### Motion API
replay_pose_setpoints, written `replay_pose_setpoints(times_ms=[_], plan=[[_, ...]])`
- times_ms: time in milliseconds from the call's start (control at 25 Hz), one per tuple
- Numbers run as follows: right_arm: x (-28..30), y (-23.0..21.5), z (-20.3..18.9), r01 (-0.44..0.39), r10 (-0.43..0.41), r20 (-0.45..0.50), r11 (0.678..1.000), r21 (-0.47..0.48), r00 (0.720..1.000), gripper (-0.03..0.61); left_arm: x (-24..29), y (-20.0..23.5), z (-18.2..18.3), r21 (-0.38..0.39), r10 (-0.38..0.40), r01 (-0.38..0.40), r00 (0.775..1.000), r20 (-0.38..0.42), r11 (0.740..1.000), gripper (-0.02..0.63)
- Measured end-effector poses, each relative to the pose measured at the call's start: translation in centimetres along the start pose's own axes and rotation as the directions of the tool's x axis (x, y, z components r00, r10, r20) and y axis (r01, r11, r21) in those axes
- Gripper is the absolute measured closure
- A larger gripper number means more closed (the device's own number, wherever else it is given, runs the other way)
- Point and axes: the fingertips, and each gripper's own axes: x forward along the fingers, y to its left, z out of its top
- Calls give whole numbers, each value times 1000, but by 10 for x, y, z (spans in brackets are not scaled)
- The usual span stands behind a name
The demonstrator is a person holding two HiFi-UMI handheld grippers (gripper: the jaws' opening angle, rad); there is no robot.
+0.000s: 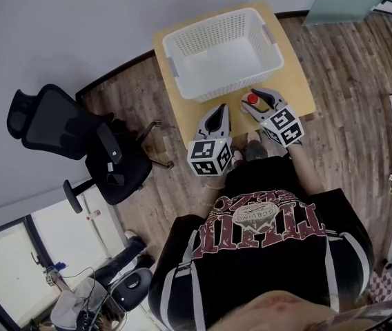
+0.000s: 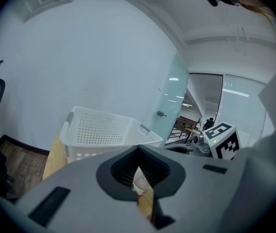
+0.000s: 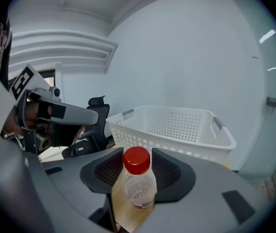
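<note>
A clear plastic bottle (image 3: 137, 183) with a red cap (image 1: 252, 99) stands upright between the jaws of my right gripper (image 3: 134, 198), which is shut on its body over the wooden table (image 1: 299, 92). My left gripper (image 1: 217, 116) hovers just left of it at the table's front edge. Its jaws are closed to a thin slit (image 2: 140, 186), and a pale object shows through the slit; I cannot tell what it is. A white perforated basket (image 1: 182, 41) sits empty behind both grippers, also seen in the left gripper view (image 2: 104, 127) and the right gripper view (image 3: 177, 125).
A black office chair (image 1: 79, 140) stands on the wood floor left of the table. A second chair (image 1: 123, 288) and cables lie at the lower left. A glass door (image 2: 177, 106) is to the right of the basket. A grey wall runs behind the table.
</note>
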Motion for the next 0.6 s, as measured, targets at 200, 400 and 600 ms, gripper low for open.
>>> replay_pose_setpoints(times_ms=[200,400,600], plan=[[-6,-1,8,-4,3,14,1000,2,1000,402,4,-3,2,12,2,-2,1000,-1,1000,566],[-12,1,17,-4,4,39,1000,6,999,402,4,-5,2,17,0,0,1000,0,1000,567],[-18,0,29,5,-5,65,1000,-3,998,402,6,-9,5,31,-12,12,1000,2,999,566]])
